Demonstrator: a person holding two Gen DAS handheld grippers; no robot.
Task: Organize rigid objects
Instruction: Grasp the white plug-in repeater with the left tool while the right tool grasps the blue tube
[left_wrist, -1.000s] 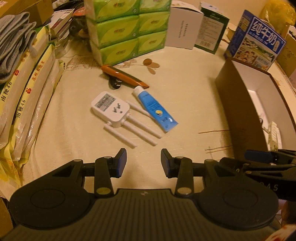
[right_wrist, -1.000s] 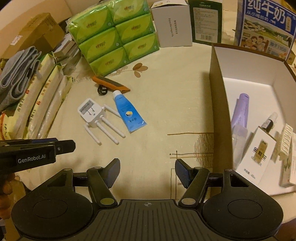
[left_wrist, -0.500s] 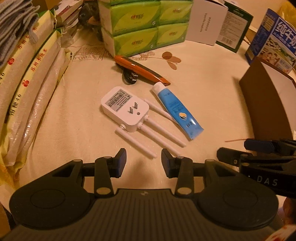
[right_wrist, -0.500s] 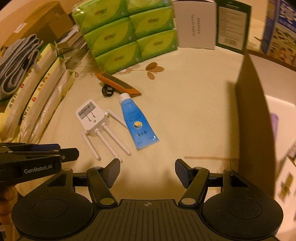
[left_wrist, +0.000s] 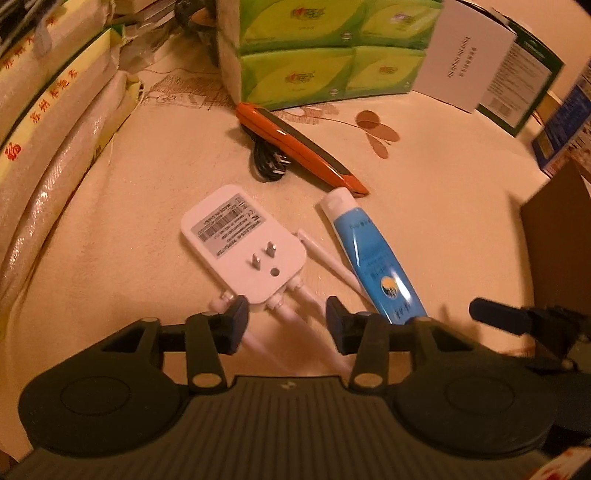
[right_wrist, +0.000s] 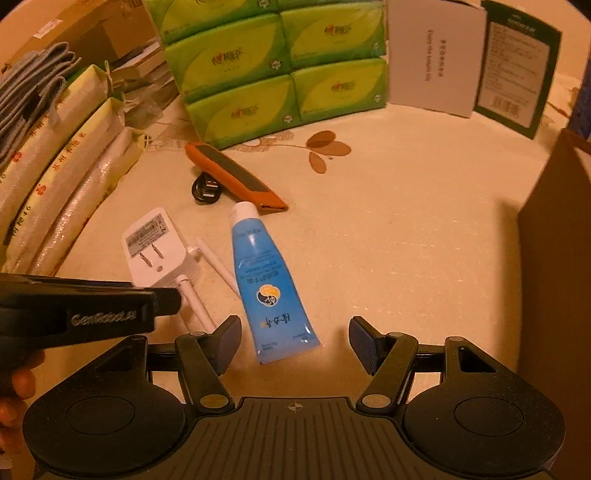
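A white plug-in repeater (left_wrist: 243, 247) with thin white antennas lies on the cream cloth; it also shows in the right wrist view (right_wrist: 155, 251). My left gripper (left_wrist: 286, 323) is open, its fingers either side of the antenna roots. A blue tube (left_wrist: 373, 258) lies to the right of it, seen too in the right wrist view (right_wrist: 269, 280). My right gripper (right_wrist: 293, 341) is open, just short of the tube's flat end. An orange cutter (left_wrist: 299, 147) and a coiled black cable (left_wrist: 267, 166) lie behind.
A brown cardboard box wall (right_wrist: 554, 229) stands at the right. Green tissue packs (right_wrist: 280, 70), a white carton (right_wrist: 432, 55) and a green-edged carton (right_wrist: 517, 66) line the back. Rice bags (left_wrist: 55, 147) are stacked at the left.
Both grippers have moved forward and left toward the objects. The repeater now sits right at my left fingertips and the tube at my right ones. The box interior has left view.
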